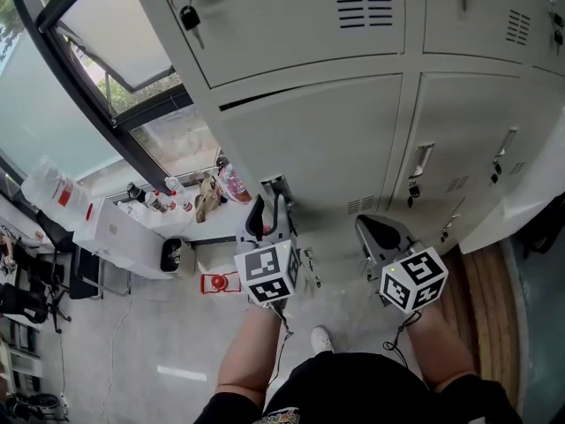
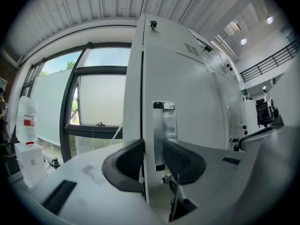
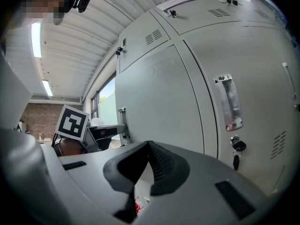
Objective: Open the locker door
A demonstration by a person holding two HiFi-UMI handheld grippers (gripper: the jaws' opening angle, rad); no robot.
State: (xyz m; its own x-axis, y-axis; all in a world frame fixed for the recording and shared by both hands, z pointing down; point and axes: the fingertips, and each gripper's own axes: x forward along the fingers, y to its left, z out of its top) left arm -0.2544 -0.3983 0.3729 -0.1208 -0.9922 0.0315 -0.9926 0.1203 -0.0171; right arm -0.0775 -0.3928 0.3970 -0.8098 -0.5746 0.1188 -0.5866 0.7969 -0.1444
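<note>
The lower left locker door (image 1: 318, 140) is pale grey, with a dark gap along its top edge. Its chrome handle (image 2: 164, 125) runs upright near the door's free edge (image 2: 143, 78). My left gripper (image 2: 152, 156) points level at that edge: one pad lies behind the edge and the other against the handle's front, and both press on it. From above, the left gripper (image 1: 269, 215) reaches the handle (image 1: 276, 186). My right gripper (image 3: 149, 146) hangs a little short of the lockers, its pads meeting with nothing between them; from above it (image 1: 381, 232) is right of the left one.
The neighbouring door carries a handle (image 3: 228, 102) and a key in its lock (image 3: 236, 149). Upper lockers have keys too (image 1: 190, 16). A tilted window (image 1: 106, 25) stands at the left, above a white table with bottles (image 1: 177, 206). A red object (image 1: 219, 283) lies on the floor.
</note>
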